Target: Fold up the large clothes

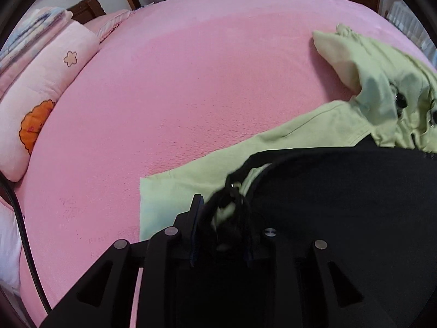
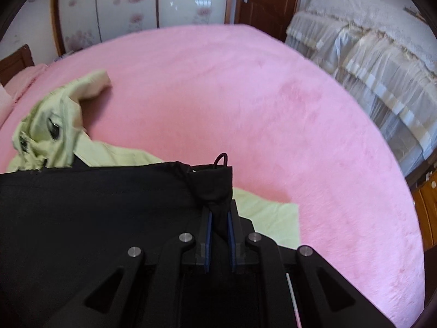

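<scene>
A bunched corner of the black garment (image 2: pixel 109 205) is clamped in the right claw (image 2: pixel 218 227) — spread leftward over a pale green garment (image 2: pixel 54 125) lying on the pink bed (image 2: pixel 273 109).

No text, label, brand, number or sign can be read in either view. Only printed flower shapes are seen on the pink pillow (image 1: pixel 41 90), and faint floral patterns on the wardrobe doors (image 2: pixel 131 8), without any lettering.
</scene>
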Motion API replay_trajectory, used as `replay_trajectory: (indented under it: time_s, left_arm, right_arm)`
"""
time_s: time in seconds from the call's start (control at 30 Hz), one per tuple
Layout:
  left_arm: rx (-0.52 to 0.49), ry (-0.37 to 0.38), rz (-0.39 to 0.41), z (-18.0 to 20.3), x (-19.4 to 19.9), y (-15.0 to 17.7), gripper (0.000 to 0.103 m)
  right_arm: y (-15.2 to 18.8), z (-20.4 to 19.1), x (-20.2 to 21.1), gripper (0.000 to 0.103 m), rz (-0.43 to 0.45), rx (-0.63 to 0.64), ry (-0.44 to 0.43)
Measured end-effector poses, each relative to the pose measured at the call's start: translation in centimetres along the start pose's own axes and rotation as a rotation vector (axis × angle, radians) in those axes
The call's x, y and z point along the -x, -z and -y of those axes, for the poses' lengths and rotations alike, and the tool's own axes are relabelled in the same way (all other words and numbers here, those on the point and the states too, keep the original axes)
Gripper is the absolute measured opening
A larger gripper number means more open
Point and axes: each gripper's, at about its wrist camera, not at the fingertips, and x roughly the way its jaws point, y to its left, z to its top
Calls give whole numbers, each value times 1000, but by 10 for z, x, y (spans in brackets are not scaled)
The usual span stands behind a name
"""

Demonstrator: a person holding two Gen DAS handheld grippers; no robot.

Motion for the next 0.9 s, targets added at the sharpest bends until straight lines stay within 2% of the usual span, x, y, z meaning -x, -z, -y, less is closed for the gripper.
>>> replay_trajectory:
  time_s: [0.07, 0.13, 0.2, 0.27, 0.37, 0.4, 0.47, 0.53, 0.63, 0.73, 0.83, 0.9]
  left_arm:
    - [-5, -35, 30, 2, -3, 3, 36]
    - [16, -26, 44, -3, -2, 5, 41]
    - [67, 34, 35, -17, 4, 6, 43]
    - [149, 105, 69, -38, 20, 8, 43]
    - [337, 180, 201, -79, 61, 17, 46]
    - [379, 193, 235, -87, 71, 20, 51]
    - [427, 184, 288, -96, 90, 27, 51]
    - [385, 197, 302, -84, 99, 32, 51]
    - [285, 207, 262, -51, 94, 39, 51]
    - [172, 214, 241, 0, 83, 42, 51]
    - [119, 163, 220, 35, 65, 38, 51]
    - [84, 86, 176, 46, 45, 30, 51]
  right_arm:
    - [3, -4, -7, 12, -5, 15, 26]
    - [4, -5, -7, 14, -4, 23, 41]
    - [5, -4, -3, 20, -6, 30, 53]
    - [5, 1, 7, 26, -2, 17, 39]
    - [8, 3, 39, 32, 80, -35, -13]
    - [9, 0, 51, 34, 111, -45, -38]
    - [12, -11, 74, 36, 164, -44, -97]
    - [13, -32, 88, 36, 184, -18, -146]
    - [12, -79, 97, 36, 159, 23, -254]
    - [14, -130, 96, 36, 139, 58, -350]
    - [21, -184, 82, 36, 84, 121, -410]
    - [24, -204, 63, 36, 29, 142, -399]
